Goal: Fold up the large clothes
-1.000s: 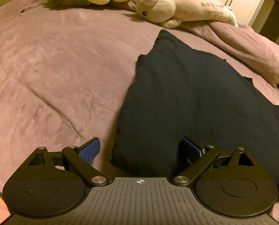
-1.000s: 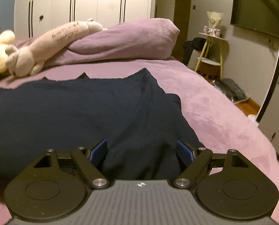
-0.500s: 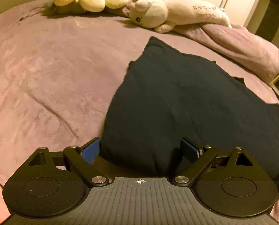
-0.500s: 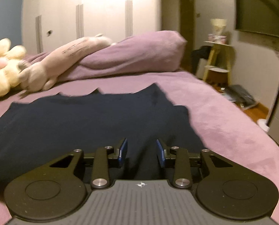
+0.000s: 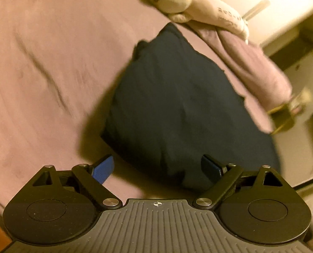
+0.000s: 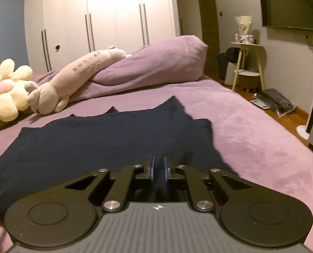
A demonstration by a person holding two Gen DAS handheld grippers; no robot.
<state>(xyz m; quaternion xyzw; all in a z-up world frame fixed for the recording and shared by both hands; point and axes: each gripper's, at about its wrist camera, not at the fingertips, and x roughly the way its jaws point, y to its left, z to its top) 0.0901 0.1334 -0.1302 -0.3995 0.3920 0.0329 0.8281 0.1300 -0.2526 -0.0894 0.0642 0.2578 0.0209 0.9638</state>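
While the right gripper (image 6: 158,166) is pinching its jaws down to a thin slit over the near hem of the dark garment (image 6: 97,139), the fabric appears to be running between the two blue pads; whether it is fully gripped is hard to tell, but the slit looks filled with cloth. The left gripper (image 5: 157,167) is holding its jaws wide apart, with nothing between the pads, and the garment's near corner (image 5: 186,181) is lying just ahead of them, closer to the right-hand pad than the left.

From both grippers the garment is stretching away across the purple bed (image 6: 261,130), its long axis running forward toward the pillow (image 6: 156,63) and the long plush toy (image 6: 80,78). In the left view, which is blurred, it is narrowing to a far point near that toy. Judging from this, the coming move is turning on the left gripper reaching that corner, since the right one seems already engaged. A flower-shaped plush (image 6: 7,88) is sitting well apart at the bed's head.
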